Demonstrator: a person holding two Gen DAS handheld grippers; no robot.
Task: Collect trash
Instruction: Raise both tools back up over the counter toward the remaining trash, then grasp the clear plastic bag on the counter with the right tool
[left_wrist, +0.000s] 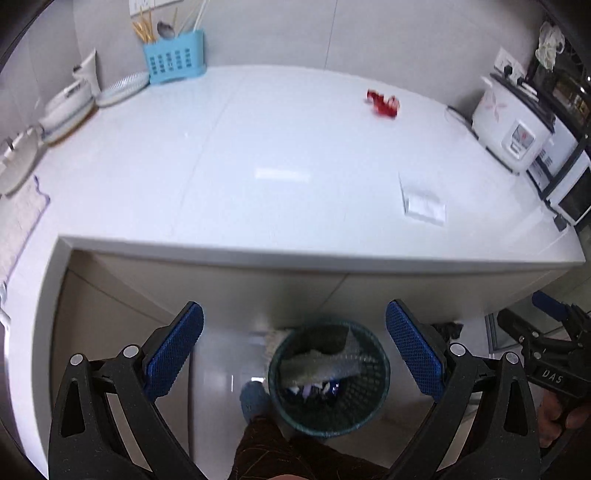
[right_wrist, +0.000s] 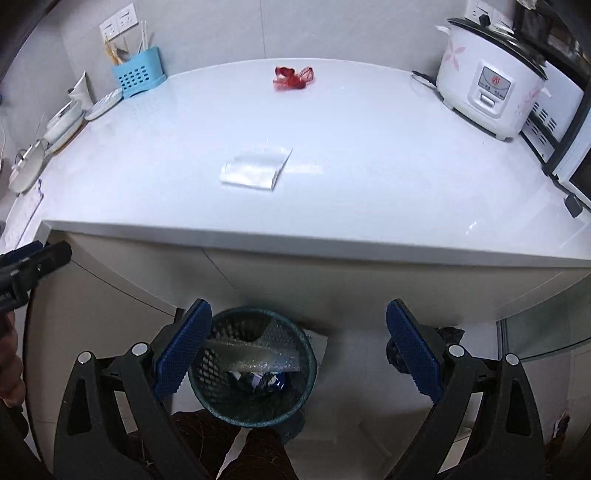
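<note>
- Bubble-wrap sheet (right_wrist: 255, 356), clear and dimpled, lies slanted across the mouth of the round dark mesh bin (right_wrist: 221, 400), above crumpled scraps inside.
- Flat clear plastic bag (right_wrist: 255, 168) and crinkled red wrapper (right_wrist: 293, 78) lie on the glossy white counter (right_wrist: 369, 206) above the bin.
- Left gripper (left_wrist: 294, 354) and right gripper (right_wrist: 298, 350): both spread wide, empty.

The only legible lettering is "DAS", printed in pale capitals on the black body of the right claw (left_wrist: 554, 376) at about four o'clock in the left wrist view; the rice cooker's (right_wrist: 491, 85) panel markings are unreadable.
</note>
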